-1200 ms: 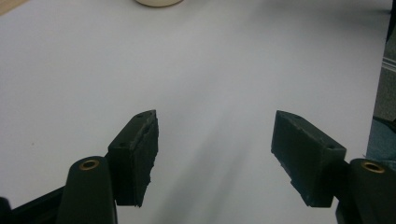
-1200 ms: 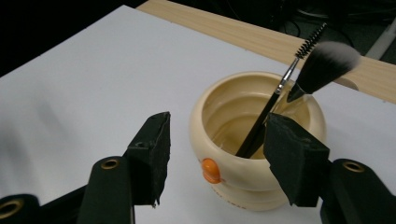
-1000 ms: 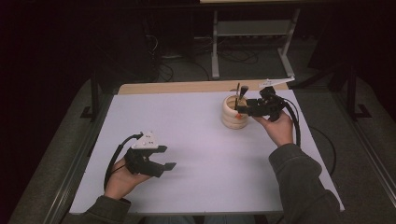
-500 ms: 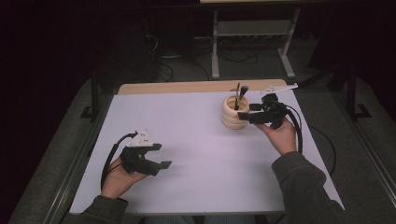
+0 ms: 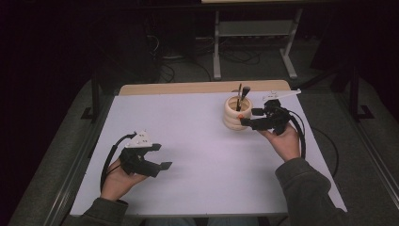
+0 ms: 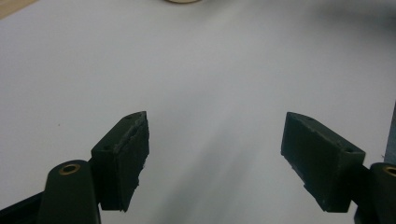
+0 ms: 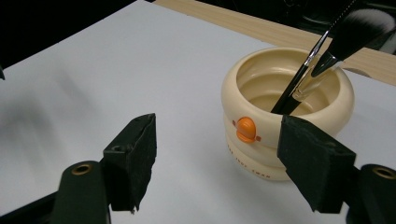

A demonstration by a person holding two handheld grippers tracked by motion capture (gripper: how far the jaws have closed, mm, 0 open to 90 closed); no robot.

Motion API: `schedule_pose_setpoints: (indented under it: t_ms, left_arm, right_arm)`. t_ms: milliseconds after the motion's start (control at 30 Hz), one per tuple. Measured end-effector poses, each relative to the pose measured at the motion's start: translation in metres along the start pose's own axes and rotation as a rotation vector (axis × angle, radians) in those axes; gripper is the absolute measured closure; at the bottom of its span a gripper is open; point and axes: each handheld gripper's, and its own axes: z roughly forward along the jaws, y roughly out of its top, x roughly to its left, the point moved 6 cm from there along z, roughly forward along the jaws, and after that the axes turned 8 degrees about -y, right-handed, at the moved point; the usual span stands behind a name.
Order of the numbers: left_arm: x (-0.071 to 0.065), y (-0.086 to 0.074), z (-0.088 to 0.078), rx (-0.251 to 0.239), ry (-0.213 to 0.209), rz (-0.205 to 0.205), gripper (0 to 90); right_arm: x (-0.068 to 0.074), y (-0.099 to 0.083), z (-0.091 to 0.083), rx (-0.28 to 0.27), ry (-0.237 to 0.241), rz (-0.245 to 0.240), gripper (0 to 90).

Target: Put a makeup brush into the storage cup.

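On the white table [image 5: 202, 160], the cream ringed cup [image 5: 236, 113] serves as the landmark. Far to its left and nearer the person, the left gripper [image 5: 157, 157] rests in a hand over bare tabletop, its jaws spread wide with nothing between them; they have just been opening. The cup itself stands upright near the table's far edge, an orange knob [image 7: 246, 129] on its side and two brushes [image 7: 317, 60] leaning inside it. Just right of the cup, the right gripper [image 5: 248, 117] points at it, jaws wide and just opening, gripping nothing
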Motion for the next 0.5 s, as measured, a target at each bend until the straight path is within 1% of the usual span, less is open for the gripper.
schedule_pose_setpoints:
  t_ms: [100, 133, 167, 233, 300, 400, 467, 500]
  left_arm:
    - [0.0004, 0.0001, 0.0003, -0.009, 0.000, -0.007, 22.5]
    - [0.0015, -0.0005, -0.0006, 0.000, 0.000, 0.002, 22.3]
    - [0.0014, -0.0004, -0.0004, -0.010, 0.001, -0.007, 22.2]
    - [0.0015, -0.0003, -0.0008, -0.014, 0.002, -0.014, 22.2]
    - [0.0032, -0.0010, -0.0017, -0.008, 0.006, -0.003, 21.8]
    - [0.0035, -0.0015, -0.0015, -0.014, 0.003, -0.015, 21.6]
    - [0.0041, -0.0021, -0.0014, -0.011, 0.006, -0.012, 21.3]
    - [0.0049, -0.0028, -0.0020, -0.003, 0.007, -0.006, 21.0]
  right_arm:
    - [0.0002, -0.0025, -0.0001, 0.002, 0.003, 0.004, 26.5]
    - [0.0005, -0.0033, -0.0006, 0.004, 0.003, 0.007, 26.5]
    - [0.0004, -0.0038, -0.0007, 0.000, 0.002, 0.002, 26.4]
    - [0.0009, -0.0042, -0.0012, -0.002, 0.001, 0.001, 26.4]
    - [0.0021, -0.0049, -0.0025, 0.004, -0.003, -0.007, 26.1]
    - [0.0031, -0.0043, -0.0050, -0.006, 0.002, -0.007, 25.9]
    - [0.0039, -0.0042, -0.0066, -0.009, 0.004, -0.010, 25.6]
    - [0.0048, -0.0044, -0.0080, -0.008, 0.011, -0.003, 25.6]
